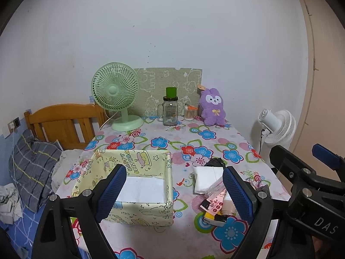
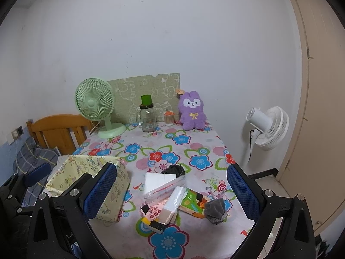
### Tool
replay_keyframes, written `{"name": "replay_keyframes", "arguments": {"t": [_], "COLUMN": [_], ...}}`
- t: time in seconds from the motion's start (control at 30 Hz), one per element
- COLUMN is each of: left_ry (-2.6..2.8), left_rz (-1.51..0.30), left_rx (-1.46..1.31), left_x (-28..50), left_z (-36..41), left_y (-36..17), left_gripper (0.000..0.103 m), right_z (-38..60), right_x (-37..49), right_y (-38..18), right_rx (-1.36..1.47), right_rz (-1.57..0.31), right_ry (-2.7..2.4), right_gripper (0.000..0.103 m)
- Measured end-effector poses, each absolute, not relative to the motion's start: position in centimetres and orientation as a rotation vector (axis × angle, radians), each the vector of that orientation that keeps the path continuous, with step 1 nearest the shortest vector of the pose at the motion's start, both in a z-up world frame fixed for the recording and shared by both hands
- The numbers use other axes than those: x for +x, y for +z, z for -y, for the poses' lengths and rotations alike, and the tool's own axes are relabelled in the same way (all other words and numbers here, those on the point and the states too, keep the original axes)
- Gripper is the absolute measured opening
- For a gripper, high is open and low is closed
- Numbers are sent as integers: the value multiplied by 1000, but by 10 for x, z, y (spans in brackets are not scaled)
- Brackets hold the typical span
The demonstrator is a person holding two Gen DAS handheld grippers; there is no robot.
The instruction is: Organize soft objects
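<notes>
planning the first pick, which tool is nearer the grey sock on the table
Right. The grey sock lies just ahead of the right tool, between its open fingers toward the right one. The left tool hovers over the fabric box, with the sock off to its right.

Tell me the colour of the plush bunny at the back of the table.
Purple plush bunny, with a yellow bow; clearest in the right wrist view.

Dim even indoor light, soft shadows, fisheye-bent edges, dark corners

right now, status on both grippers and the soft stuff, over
Left gripper open, right gripper open, both empty. Fabric box holds only a white sheet; pile of soft items beside it untouched. Nothing blocking.
</notes>
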State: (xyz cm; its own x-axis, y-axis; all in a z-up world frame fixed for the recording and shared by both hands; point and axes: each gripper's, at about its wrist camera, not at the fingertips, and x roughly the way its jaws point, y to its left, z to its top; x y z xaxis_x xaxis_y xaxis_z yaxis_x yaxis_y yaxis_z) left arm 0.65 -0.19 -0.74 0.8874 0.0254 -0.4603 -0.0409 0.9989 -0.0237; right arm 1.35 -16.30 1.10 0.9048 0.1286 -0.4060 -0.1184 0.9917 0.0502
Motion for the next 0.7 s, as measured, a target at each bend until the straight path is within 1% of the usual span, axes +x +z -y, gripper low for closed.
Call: {"name": "replay_keyframes", "arguments": {"t": [0.7], "left_ry": [37], "left_rz": [-500], "left_rx": [-35], "left_x": [21], "left_z": [0], "left_y": [-13], "left_gripper": [92], "right_z": [162], "right_x": [28], "right_y": [5], "right_rx": [22], "right_rz": [-442], "right_ry": [131], "right_gripper": [103]}}
